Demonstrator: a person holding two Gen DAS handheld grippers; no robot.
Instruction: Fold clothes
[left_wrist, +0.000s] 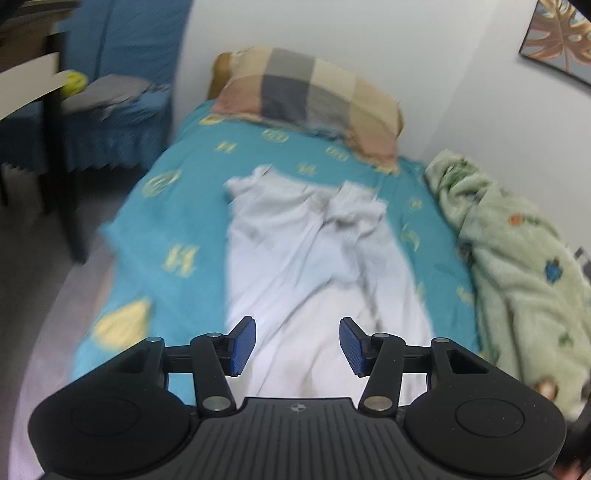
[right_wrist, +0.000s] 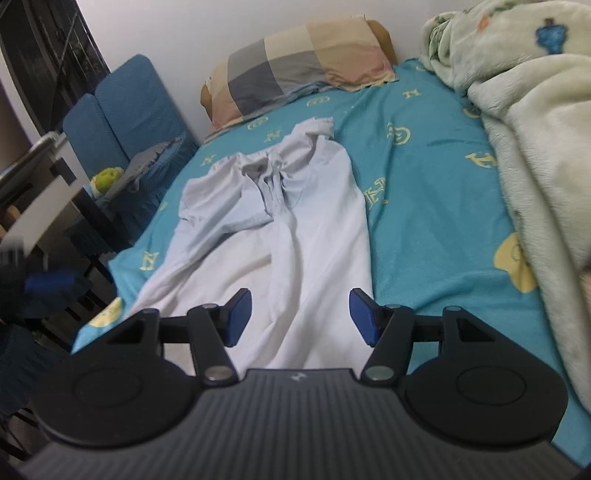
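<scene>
- left wrist cam sits low at the foot of the bed, looking down its length toward the pillow
- right wrist cam, same direction, a bit closer
- both share the pale garment and the pillow

The right gripper hangs above the near end of a pale garment, its blue pads apart with nothing between them. The garment lies lengthwise on a teal bedsheet, one sleeve folded across its chest. Beyond the garment's collar lies a checked pillow. Right of the garment a green fleece blanket is heaped; left of it stands a blue chair.
</scene>
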